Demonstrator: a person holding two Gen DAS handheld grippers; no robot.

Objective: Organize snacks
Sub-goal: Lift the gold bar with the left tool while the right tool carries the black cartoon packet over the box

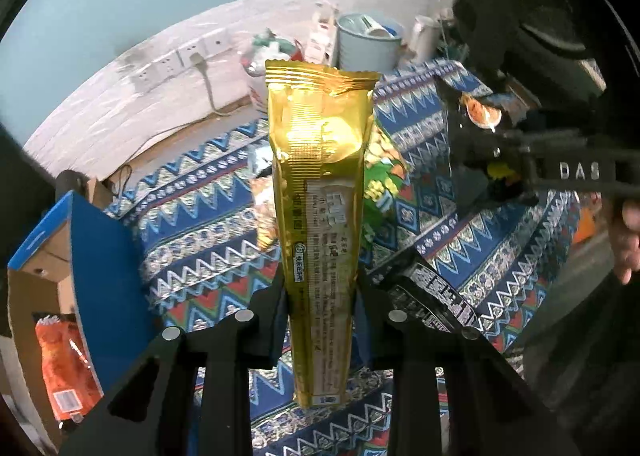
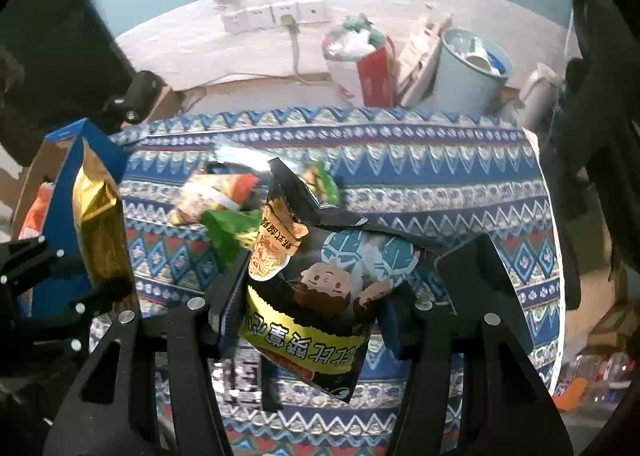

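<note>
A long gold foil snack packet point(image 1: 320, 160) hangs upright above the patterned cloth, and my left gripper point(image 1: 322, 296) is shut on its lower part. The right wrist view shows the same gold packet point(image 2: 100, 224) at the left, beside the blue box. My right gripper point(image 2: 312, 308) is shut on a black snack bag point(image 2: 332, 276) with cartoon figures and a yellow band, lifted off the cloth. In the left wrist view the black bag point(image 1: 472, 124) hangs at the upper right, with a hand point(image 1: 628, 240) behind it.
A blue cardboard box point(image 1: 100, 256) at the left edge holds an orange packet point(image 1: 64, 368). Several loose snack packets point(image 2: 216, 196) lie on the patterned tablecloth point(image 2: 400, 184), and a black packet point(image 1: 432, 296) lies nearer. Beyond the table stand a white bucket point(image 2: 468, 68), a red-and-white box point(image 2: 368, 72) and wall sockets point(image 2: 272, 16).
</note>
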